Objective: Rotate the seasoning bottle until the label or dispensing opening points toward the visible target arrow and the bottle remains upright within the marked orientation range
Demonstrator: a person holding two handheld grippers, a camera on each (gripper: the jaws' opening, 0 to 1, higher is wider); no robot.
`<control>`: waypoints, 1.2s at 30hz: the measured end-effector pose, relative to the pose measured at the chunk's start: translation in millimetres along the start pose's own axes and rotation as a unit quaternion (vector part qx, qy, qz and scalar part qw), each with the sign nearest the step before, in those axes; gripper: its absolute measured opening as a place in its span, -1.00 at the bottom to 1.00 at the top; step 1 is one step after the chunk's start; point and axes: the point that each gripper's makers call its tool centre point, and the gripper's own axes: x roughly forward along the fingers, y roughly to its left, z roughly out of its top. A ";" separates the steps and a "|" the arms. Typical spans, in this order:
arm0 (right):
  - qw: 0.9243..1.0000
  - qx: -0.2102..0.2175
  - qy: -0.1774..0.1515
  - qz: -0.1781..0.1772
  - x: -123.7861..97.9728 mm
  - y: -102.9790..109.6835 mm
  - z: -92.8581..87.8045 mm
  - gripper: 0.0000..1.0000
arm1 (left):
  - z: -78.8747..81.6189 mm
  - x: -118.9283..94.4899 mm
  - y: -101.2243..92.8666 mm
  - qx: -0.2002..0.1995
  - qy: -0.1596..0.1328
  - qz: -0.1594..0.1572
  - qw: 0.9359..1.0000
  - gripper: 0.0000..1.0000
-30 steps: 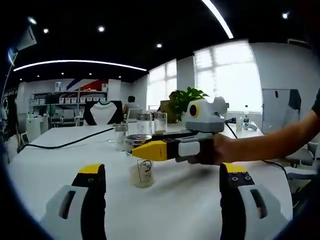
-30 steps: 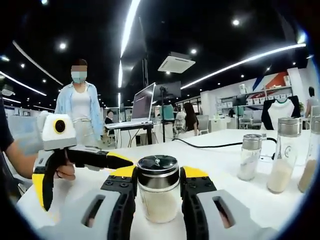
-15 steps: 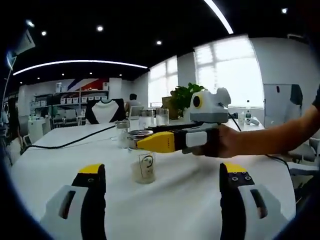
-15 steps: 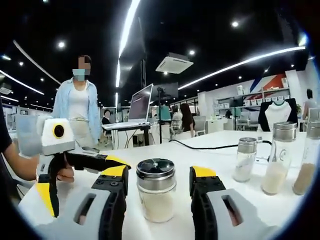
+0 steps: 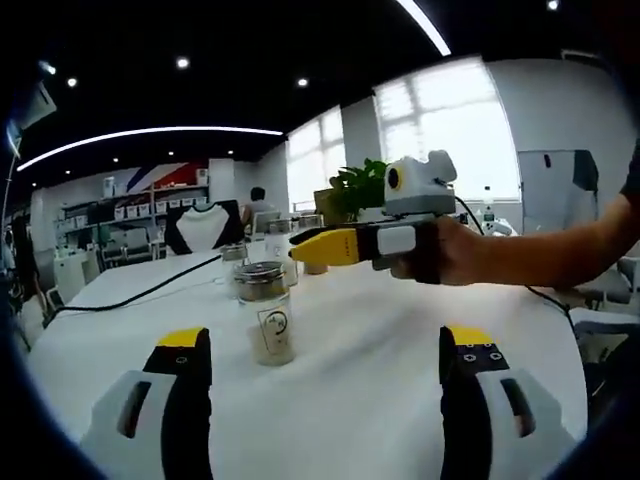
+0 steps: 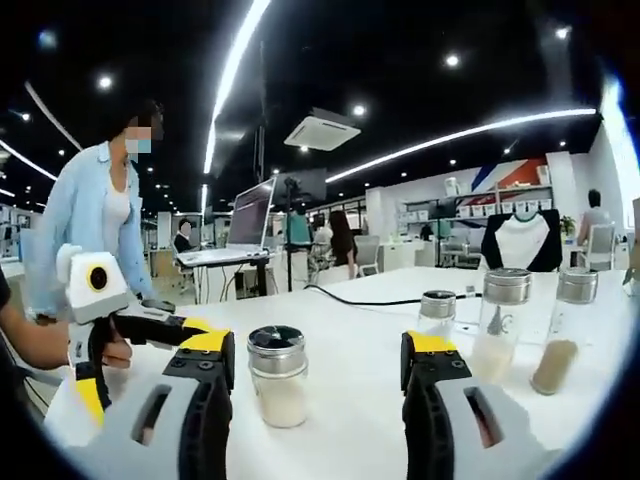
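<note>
White tabletop [image 5: 380, 390] in an open office carries the bottle [image 5: 264, 310], which stands upright and free, ahead of both tools. Seen in the right gripper view the bottle [image 6: 277, 388] sits between and beyond the right gripper's [image 6: 318, 355] jaws, which stand wide apart and touch nothing. The left gripper [image 5: 322, 345] is likewise spread with nothing between its jaws, the bottle ahead of its left jaw. A round label mark faces the left gripper view; no target arrow is plain to me in either picture, so the heading probably has to be judged against the mark alone.

To turn it well, I would close the jaws low on the glass body, squarely across it, and twist about the upright axis without lifting, since a high grip under the metal cap [image 6: 276, 350] could tip it.

Room is good: bare table lies all round the bottle. Three more jars [image 6: 498, 325] stand well apart to the right gripper's far right, and a black cable [image 6: 380, 298] runs behind
</note>
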 end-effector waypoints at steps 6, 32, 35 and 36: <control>1.000 0.000 0.003 -0.031 -0.3 -17.5 -2.0 0.22 | 2.0 -3.4 -5.5 -0.009 -0.010 -0.001 1.000 1.00; 0.986 -0.055 0.055 -0.147 40.8 -63.9 -28.2 -0.02 | -4.8 -8.3 -14.1 0.015 -0.004 0.018 1.000 1.00; 0.985 -0.059 0.057 -0.151 44.8 -79.4 -32.5 -0.07 | -3.9 -8.3 -13.3 0.017 -0.004 0.020 1.000 1.00; 0.984 -0.063 0.059 -0.155 45.1 -81.7 -32.9 -0.10 | -3.9 -8.4 -13.2 0.018 -0.003 0.021 1.000 1.00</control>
